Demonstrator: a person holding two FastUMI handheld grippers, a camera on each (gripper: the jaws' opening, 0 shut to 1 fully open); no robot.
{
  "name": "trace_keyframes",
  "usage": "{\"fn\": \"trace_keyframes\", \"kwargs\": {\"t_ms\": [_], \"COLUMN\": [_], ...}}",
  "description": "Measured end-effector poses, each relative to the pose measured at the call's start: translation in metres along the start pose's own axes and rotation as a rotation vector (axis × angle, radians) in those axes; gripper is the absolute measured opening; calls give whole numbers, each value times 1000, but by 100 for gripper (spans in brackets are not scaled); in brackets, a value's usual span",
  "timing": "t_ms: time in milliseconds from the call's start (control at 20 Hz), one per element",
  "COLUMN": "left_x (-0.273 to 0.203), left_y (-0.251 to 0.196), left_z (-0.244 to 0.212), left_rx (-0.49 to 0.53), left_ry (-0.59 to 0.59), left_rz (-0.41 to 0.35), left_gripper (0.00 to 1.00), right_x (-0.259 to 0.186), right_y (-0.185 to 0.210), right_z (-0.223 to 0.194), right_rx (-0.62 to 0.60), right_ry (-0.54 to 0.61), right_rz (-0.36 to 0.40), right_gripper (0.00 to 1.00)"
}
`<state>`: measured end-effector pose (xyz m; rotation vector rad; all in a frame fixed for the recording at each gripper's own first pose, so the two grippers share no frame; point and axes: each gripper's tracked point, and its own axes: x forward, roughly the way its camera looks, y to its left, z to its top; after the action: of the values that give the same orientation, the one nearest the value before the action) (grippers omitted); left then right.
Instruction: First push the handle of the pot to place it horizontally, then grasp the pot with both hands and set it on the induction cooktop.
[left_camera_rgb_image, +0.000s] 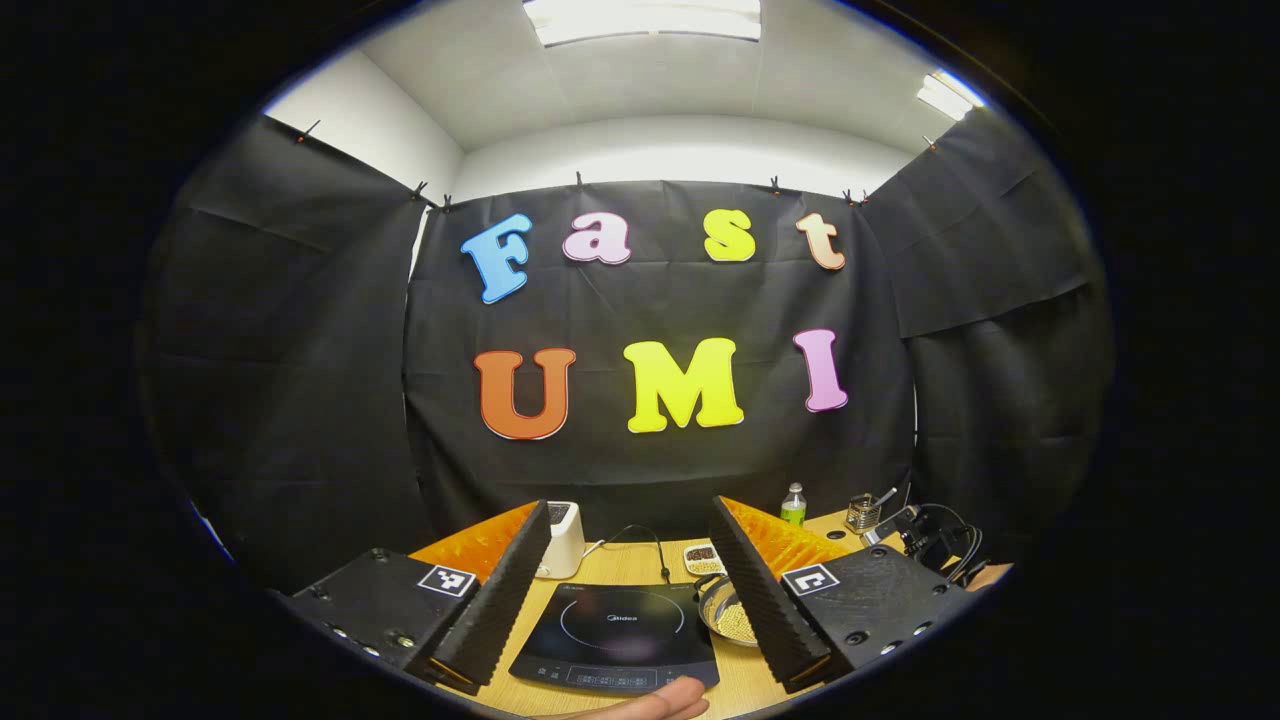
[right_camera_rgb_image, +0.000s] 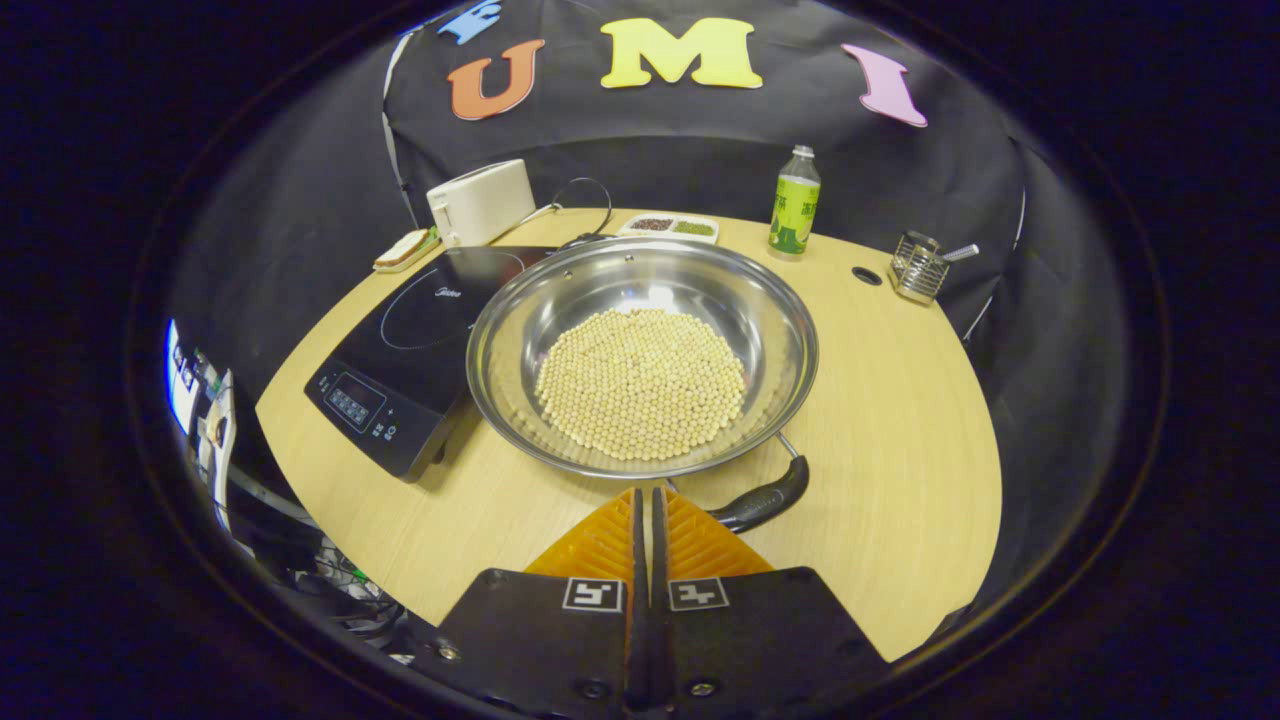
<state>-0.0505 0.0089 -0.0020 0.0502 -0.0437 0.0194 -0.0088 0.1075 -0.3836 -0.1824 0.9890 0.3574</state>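
Pushing step in hand, judging by the layout: my right gripper (right_camera_rgb_image: 645, 490) has its fingers pressed together, nothing between them, tips just short of the pot (right_camera_rgb_image: 642, 355) rim and just left of the handle (right_camera_rgb_image: 762, 503). Handle lies across in front of me, slanting off to my right, its grip end close beside my fingertips. To do it well I'd keep the fingers together as a blunt pusher, contact the handle's side near its free end, sweep slow so the pot pivots and the soybeans (right_camera_rgb_image: 640, 383) stay in. Pot sits dead ahead on the table (right_camera_rgb_image: 900, 400), its left rim over the edge of the induction cooktop (right_camera_rgb_image: 400, 350).

My left gripper (left_camera_rgb_image: 632, 590) is spread wide, holding nothing, raised and looking over the cooktop (left_camera_rgb_image: 620, 635) ahead, pot (left_camera_rgb_image: 728, 610) peeking by my right finger. A hand (left_camera_rgb_image: 650, 702) shows at the bottom edge.

Writing: a brand mark is printed on the cooktop glass, too small to read with confidence. Green bottle (right_camera_rgb_image: 794, 203) far ahead-right has label text, illegible. Toaster (right_camera_rgb_image: 482, 200) far ahead-left.
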Motion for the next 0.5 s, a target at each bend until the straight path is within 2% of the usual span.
{"fn": "trace_keyframes", "kwargs": {"t_ms": [250, 300, 400, 500], "left_x": [-2, -4, -6, -4], "left_y": [5, 3, 5, 6], "left_z": [-2, -2, -2, 0], "left_rx": [-5, -11, -18, -11], "left_ry": [4, 7, 15, 18], "left_rz": [25, 19, 23, 31], "left_gripper": [95, 95, 95, 95], "right_x": [6, 6, 6, 6], "right_y": [-2, -3, -9, -17], "right_z": [-8, -8, -8, -7], "right_rx": [36, 37, 35, 40], "right_ry": [21, 19, 18, 15], "right_rz": [33, 32, 23, 14], "right_gripper": [1, 4, 0, 4]}}
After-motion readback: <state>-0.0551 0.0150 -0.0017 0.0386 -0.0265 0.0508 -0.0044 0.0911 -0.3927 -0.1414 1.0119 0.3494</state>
